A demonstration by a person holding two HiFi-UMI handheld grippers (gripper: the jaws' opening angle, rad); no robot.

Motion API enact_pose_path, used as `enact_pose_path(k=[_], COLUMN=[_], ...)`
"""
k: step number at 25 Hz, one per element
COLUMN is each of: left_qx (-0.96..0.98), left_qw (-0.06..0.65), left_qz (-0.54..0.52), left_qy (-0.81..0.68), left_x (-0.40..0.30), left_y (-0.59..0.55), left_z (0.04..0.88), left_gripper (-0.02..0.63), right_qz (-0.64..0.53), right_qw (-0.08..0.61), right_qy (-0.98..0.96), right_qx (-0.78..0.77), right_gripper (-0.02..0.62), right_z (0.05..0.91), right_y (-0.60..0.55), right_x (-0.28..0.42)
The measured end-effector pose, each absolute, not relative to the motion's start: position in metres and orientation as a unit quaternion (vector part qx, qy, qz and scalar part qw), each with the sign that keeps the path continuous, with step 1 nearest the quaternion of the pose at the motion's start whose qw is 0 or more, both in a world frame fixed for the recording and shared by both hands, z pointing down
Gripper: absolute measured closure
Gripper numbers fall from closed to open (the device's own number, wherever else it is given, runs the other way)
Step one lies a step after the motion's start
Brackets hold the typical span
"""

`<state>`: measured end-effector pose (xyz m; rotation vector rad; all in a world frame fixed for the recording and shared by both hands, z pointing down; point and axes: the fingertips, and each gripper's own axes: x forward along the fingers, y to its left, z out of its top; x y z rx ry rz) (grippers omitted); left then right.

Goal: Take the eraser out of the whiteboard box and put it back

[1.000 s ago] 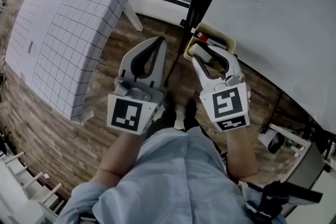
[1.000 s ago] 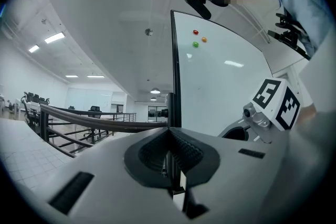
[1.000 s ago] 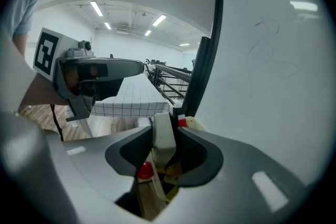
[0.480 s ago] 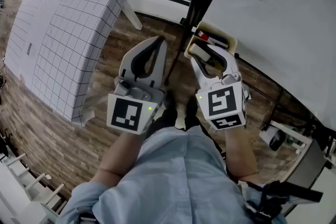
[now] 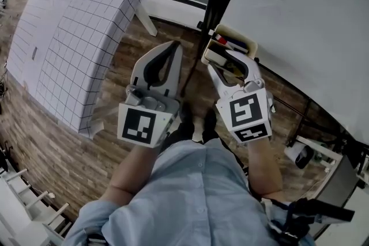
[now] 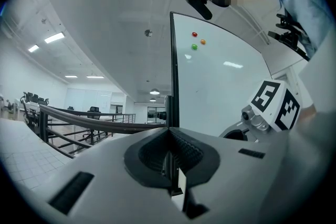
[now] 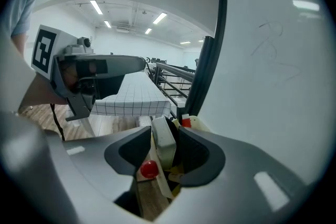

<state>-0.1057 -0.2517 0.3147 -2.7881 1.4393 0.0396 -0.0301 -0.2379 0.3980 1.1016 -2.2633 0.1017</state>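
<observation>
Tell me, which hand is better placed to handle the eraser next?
Right. Its tongs are opening around the eraser at the box; the left tongs are shut, away from it.

We log: eraser (image 7: 161,140) pale grey-white | whiteboard box (image 5: 242,36) cream | marker cap (image 5: 221,40) red | far-left tablecloth (image 5: 69,37) white, black grid | floor (image 5: 40,147) brown planks | shirt (image 5: 190,193) light blue

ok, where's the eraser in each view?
Head view: eraser upper centre, between the right gripper's opening jaws.
Left gripper view: not in it.
Right gripper view: lower centre, between the jaws.
Shared landmark: the whiteboard, right side of every view.
</observation>
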Motion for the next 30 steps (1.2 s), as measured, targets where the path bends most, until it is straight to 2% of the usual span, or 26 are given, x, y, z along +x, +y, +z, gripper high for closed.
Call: enact_pose_path(k=[13, 16, 19, 21, 30], left_qx=[-0.885, -0.885, -0.883, -0.882, -0.876], left_qw=[0.034, 0.037, 0.042, 0.049, 0.074], left_qz=[0.027, 0.036, 0.042, 0.046, 0.045], left_qy=[0.463, 0.464, 0.466, 0.467, 0.475], left_x=[-0.090, -0.086, -0.083, -0.080, -0.076], left_y=[-0.232, -0.224, -0.217, -0.212, -0.197], left_z=[0.284, 0.275, 0.267, 0.260, 0.243], left_gripper=[0.607, 0.607, 0.607, 0.607, 0.607], right_qz=[0.041, 0.029, 0.012, 0.004, -0.035], right_qw=[0.209, 0.174, 0.138, 0.114, 0.073], right_qy=[-0.887, -0.890, -0.892, -0.894, -0.897], right_qx=[0.409, 0.420, 0.431, 0.433, 0.434], right_gripper=[0.442, 0.481, 0.566, 0.593, 0.594], right_z=[0.348, 0.328, 0.308, 0.293, 0.260], right_y=[-0.223, -0.222, -0.220, -0.217, -0.210], right_x=[-0.020, -0.012, -0.003, 0.001, 0.008])
